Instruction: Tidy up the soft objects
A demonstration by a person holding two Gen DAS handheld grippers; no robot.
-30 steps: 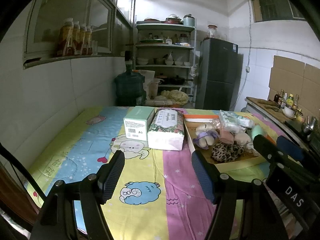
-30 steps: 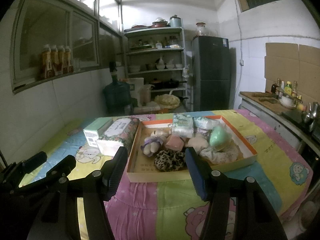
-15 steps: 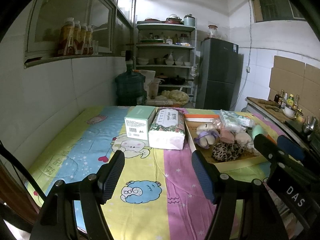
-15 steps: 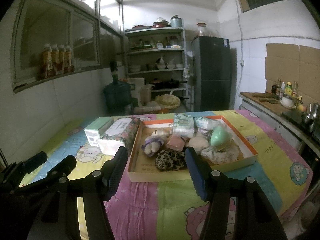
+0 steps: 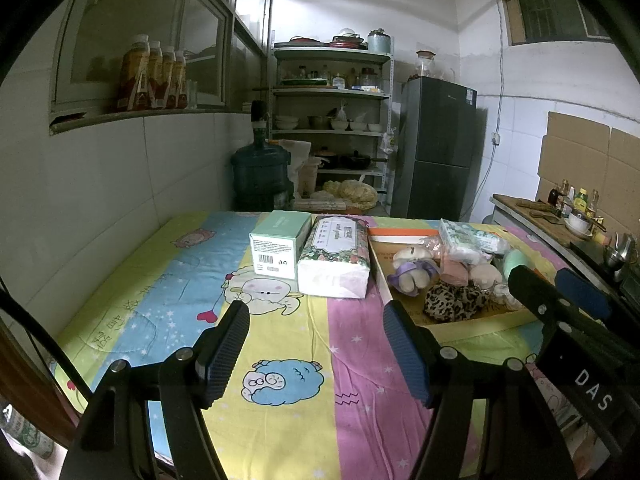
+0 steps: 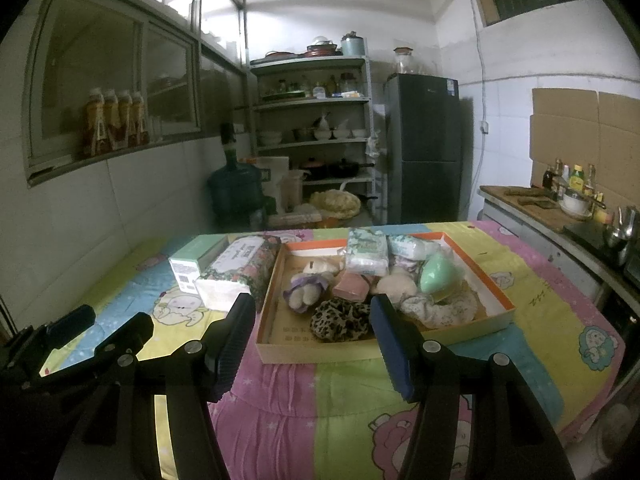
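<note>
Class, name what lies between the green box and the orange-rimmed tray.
The floral tissue pack lies between green box and tray, shown in both wrist views.

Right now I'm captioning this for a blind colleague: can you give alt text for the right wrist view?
A shallow cardboard tray of soft items, including a leopard-print scrunchie and a small plush toy, sits on a cartoon-print tablecloth. The open right tool hovers before it, empty.
</note>
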